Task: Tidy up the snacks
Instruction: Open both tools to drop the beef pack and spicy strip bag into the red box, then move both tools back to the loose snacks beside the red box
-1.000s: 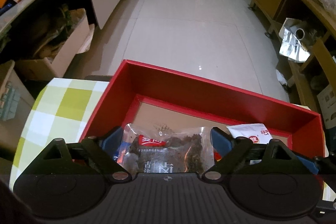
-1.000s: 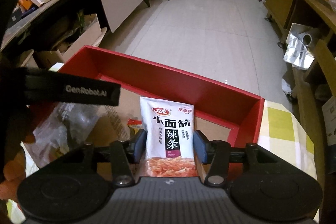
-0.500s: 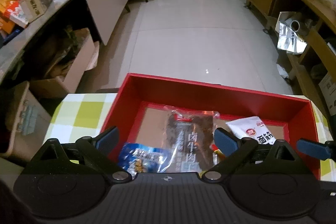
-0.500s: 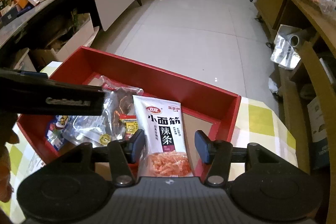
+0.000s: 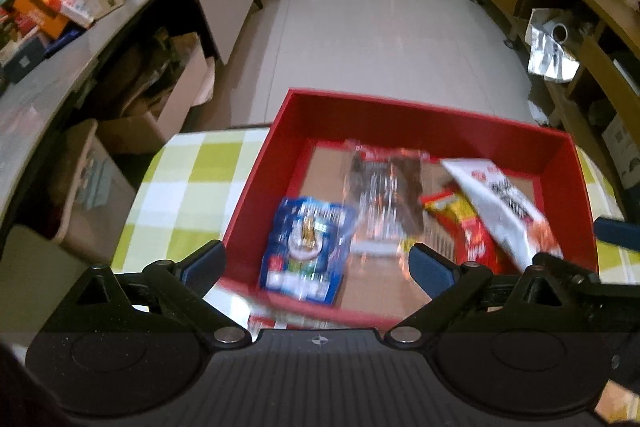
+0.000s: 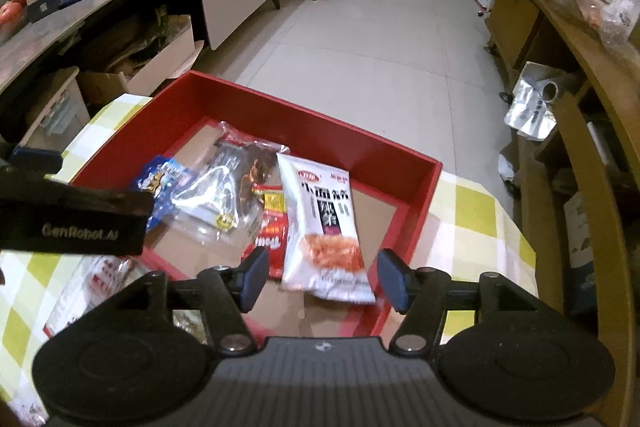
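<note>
A red box (image 5: 420,119) (image 6: 320,123) stands on the green-checked table. It holds a blue snack pack (image 5: 306,247) (image 6: 162,179), a clear pack of dark jerky (image 5: 386,195) (image 6: 232,183), a red pack (image 5: 464,227) (image 6: 272,227) and a white spicy-strip pack (image 5: 500,203) (image 6: 324,223). My left gripper (image 5: 316,265) is open and empty above the box's near edge. My right gripper (image 6: 324,277) is open, its jaws either side of the white pack's lower end, not touching it.
More snack packs (image 6: 96,283) lie on the tablecloth (image 5: 180,187) left of the box. A cluttered counter (image 5: 80,7) runs along the left, wooden shelving (image 6: 580,67) along the right, tiled floor (image 5: 380,27) beyond the table.
My left gripper has let go of the jerky pack and pulled back and up. My right gripper has opened, released the white pack into the box and pulled back.
</note>
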